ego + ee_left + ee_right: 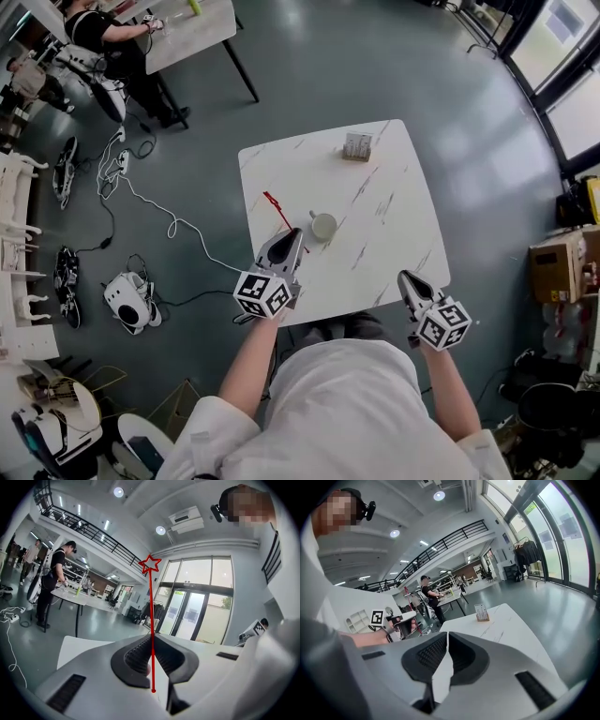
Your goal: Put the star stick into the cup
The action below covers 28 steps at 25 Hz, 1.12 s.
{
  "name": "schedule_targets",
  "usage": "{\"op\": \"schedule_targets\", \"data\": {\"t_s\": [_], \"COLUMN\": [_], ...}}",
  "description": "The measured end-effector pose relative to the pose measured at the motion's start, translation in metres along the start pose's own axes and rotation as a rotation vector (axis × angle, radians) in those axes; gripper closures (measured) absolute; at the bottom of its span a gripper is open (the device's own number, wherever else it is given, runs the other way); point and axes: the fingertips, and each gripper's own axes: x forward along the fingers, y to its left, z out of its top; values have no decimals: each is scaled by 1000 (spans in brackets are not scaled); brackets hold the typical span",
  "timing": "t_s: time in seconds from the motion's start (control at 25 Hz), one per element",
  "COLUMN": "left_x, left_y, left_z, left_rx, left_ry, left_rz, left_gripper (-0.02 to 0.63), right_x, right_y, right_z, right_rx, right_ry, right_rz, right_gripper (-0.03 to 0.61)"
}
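Over the near left part of the table (pixel 394 187), the left gripper (pixel 289 240) has its jaws closed on the stick (pixel 275 206). In the left gripper view the thin red rod runs straight up between the ribbed pads (pixel 136 656). Its star (pixel 151 564) is at the far end and a short tail pokes back past the grip. From the head view the stick leans away to the left, over the tabletop. The cup (pixel 323 226) stands upright just beside the gripper's tip, on its right, apparently empty. The right gripper (pixel 409 279) hangs at the table's near right corner, well apart from the cup, with its jaws together and nothing between them.

The stick is not yet in the cup, and a few things could go wrong:
- The rod is thin and held near one end, so it could pivot or slide in the pads as the gripper turns to aim it.
- The cup mouth looks small. A tip that lands on the rim rather than inside could push the cup along or knock it over, since nothing steadies it.
- If the stick is let go while leaning, the long star end may lever the cup over or drop onto the table
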Motion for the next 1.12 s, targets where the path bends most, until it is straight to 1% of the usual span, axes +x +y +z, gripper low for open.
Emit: {"op": "schedule_targets", "data": {"t_s": [0.24, 0.4, 0.6, 0.76, 0.88, 0.96, 1.12], "left_x": [49, 73, 92, 106, 113, 117, 122], "left_y": [15, 32, 52, 70, 82, 89, 95], "left_z": [-31, -49, -74, -96, -109, -118, -132], "left_rx": [-49, -65, -80, -118, -140, -144, -121], "left_ry": [48, 70, 106, 135, 149, 159, 178], "left_rz": [57, 97, 158, 189, 210, 224, 250], "left_gripper": [588, 588, 588, 588, 588, 588, 588], "right_x": [17, 35, 50, 61, 68, 71, 72], "right_y": [-22, -33, -49, -59, -63, -67, -77], "right_z": [9, 19, 25, 33, 32, 29, 27], "right_rx": [5, -8, -5, -2, 1, 4, 12], "right_ry": [50, 78, 116, 132, 149, 165, 184], "right_rz": [38, 67, 90, 102, 107, 105, 90], "right_gripper": [549, 549, 549, 549, 549, 549, 549]}}
